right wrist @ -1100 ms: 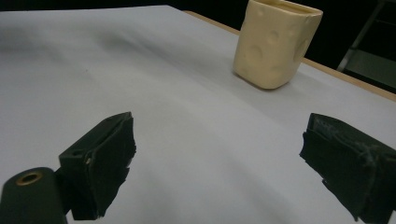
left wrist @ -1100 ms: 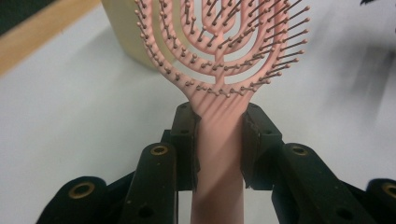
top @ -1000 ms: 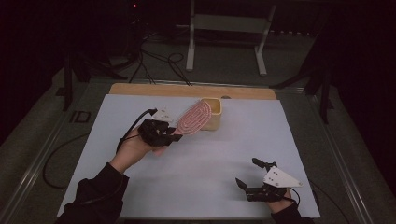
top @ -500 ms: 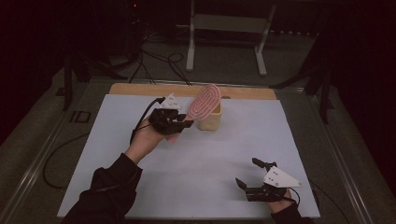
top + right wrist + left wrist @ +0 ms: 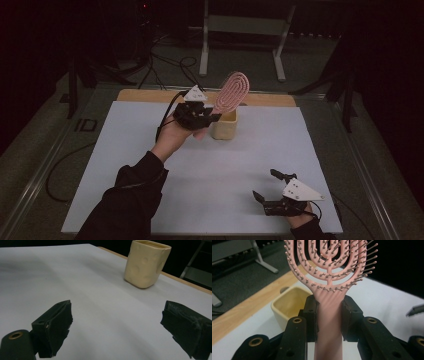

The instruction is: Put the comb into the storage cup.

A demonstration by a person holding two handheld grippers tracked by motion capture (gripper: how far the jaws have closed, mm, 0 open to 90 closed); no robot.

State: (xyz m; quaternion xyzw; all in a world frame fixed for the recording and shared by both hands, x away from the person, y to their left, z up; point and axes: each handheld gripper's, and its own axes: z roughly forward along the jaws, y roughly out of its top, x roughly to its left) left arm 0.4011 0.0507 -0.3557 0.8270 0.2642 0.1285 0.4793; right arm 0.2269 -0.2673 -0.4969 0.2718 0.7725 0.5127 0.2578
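Black pads of the left gripper clamp the pink hairbrush by its handle, just below the neck, one pad on each side. Brush runs straight out along the jaws: handle back toward the hand, vented head w/ bristles out front. In the high view the left gripper is held above the table, brush tilted steeply, head up and slanting to the right, long axis near upright. Head sits over the cream cup, which stands upright on the white mat near the far wooden edge; cup's inside looks bare in the left gripper view. Right gripper rests low at the near right corner, jaws spread wide, nothing betw. them, well apart from cup and brush.
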